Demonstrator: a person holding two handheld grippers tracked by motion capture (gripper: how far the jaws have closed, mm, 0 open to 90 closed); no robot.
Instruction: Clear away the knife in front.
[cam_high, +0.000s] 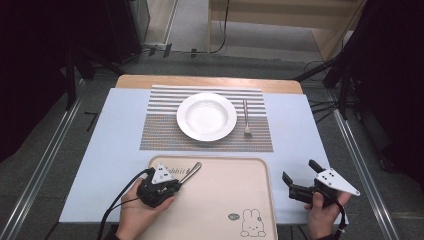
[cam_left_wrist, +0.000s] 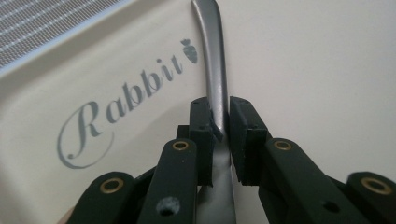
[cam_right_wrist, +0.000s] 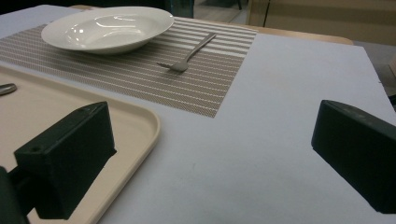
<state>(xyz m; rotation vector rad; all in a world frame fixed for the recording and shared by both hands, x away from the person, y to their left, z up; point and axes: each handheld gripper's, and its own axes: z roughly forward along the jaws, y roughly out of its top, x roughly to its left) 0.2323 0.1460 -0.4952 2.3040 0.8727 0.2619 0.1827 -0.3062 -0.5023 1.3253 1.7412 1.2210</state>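
Note:
My left gripper (cam_high: 179, 183) is shut on a silver utensil (cam_high: 191, 172) over the far left part of the beige tray (cam_high: 225, 195). In the left gripper view the pads (cam_left_wrist: 201, 122) pinch the metal stem (cam_left_wrist: 215, 70), which runs away past the word "Rabbit" printed on the tray (cam_left_wrist: 303, 70). Which kind of utensil it is I cannot tell. My right gripper (cam_high: 299, 169) is open and holds nothing, right of the tray above the pale table cover; its jaws (cam_right_wrist: 210, 140) stand wide apart.
A white plate (cam_high: 206, 116) sits on a striped placemat (cam_high: 160, 130) beyond the tray, with a fork (cam_high: 246, 117) lying to its right. From the right gripper view I see the plate (cam_right_wrist: 107, 28), fork (cam_right_wrist: 187, 56) and the tray's corner (cam_right_wrist: 140, 126).

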